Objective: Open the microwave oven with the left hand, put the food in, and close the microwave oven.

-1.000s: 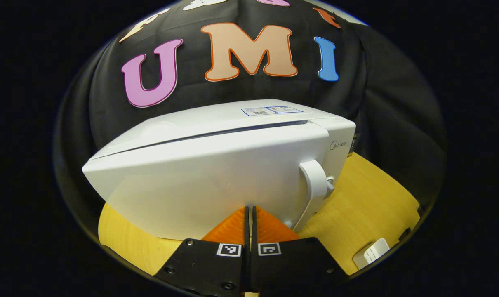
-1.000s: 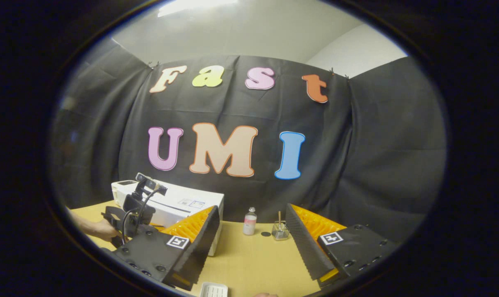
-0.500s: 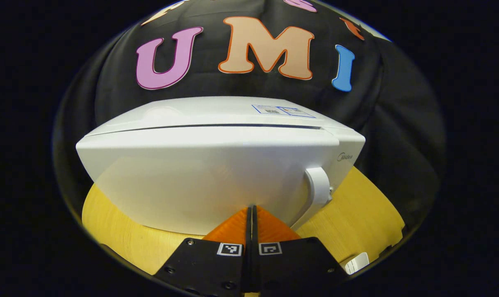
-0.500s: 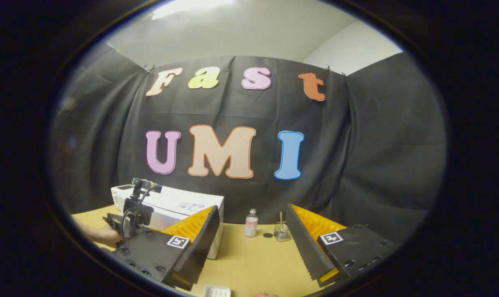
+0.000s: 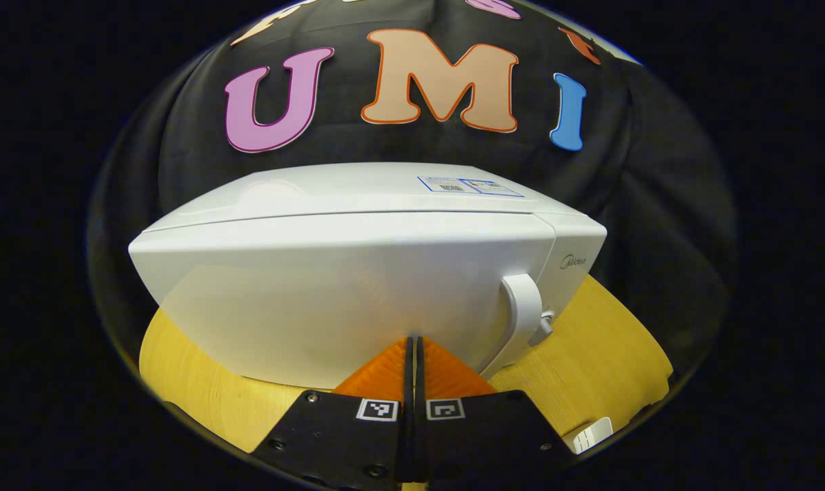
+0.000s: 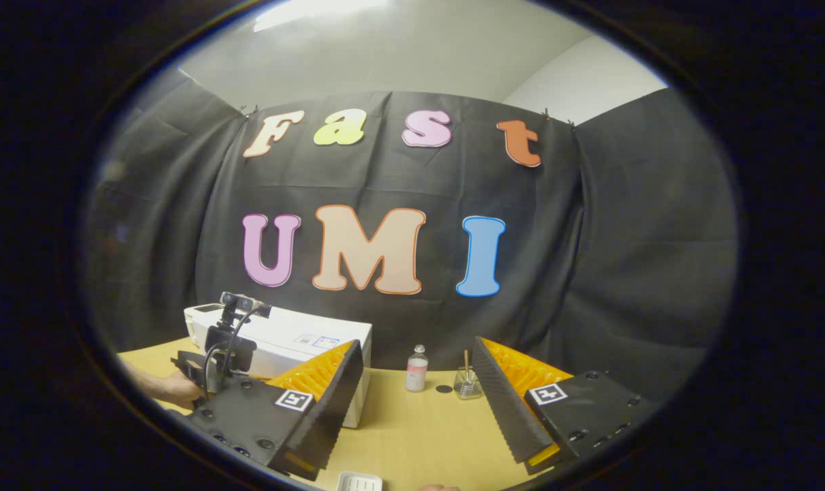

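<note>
I hold my left gripper (image 5: 413, 348), fingers together, against the closed door of the microwave (image 5: 358, 273) on the counter (image 6: 419, 429); my right gripper (image 6: 416, 382) hangs apart.

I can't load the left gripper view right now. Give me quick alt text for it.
A white microwave oven sits close ahead on a yellow wooden table, its door shut and its handle at the right. The left tongs are closed, tips at the door's lower edge.
</note>
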A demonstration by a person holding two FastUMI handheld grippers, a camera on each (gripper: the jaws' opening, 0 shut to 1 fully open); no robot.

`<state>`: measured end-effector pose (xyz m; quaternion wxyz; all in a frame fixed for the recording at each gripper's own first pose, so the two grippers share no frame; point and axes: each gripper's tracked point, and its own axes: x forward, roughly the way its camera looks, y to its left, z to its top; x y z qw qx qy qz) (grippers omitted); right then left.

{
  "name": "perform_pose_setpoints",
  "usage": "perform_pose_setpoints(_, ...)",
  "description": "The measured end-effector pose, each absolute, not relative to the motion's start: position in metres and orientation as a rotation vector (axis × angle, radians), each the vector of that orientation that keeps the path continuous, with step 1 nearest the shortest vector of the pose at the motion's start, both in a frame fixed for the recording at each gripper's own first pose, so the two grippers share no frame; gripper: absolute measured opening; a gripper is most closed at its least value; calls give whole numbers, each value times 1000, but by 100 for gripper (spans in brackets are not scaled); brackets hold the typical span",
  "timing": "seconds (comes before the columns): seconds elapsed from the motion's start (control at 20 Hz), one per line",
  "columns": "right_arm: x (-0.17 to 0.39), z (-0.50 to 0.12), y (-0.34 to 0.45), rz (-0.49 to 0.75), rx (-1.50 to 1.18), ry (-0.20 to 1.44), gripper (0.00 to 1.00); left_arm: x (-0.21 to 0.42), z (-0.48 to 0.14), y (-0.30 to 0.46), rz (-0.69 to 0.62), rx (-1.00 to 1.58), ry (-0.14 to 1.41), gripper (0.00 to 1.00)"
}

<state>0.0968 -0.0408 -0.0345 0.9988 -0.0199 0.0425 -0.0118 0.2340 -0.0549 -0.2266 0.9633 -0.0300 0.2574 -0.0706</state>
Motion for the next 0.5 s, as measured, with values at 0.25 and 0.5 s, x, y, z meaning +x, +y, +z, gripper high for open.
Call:
perform_pose_setpoints(0.25, 102, -34, -34, -5, -18, 78, 89, 207, -164, -45, -157, -40, 377, 1)
perform_pose_setpoints(0.5, 108, -34, -15, 39, 1, 74, 89, 160, -80, -40, -164, -72, 235, 1)
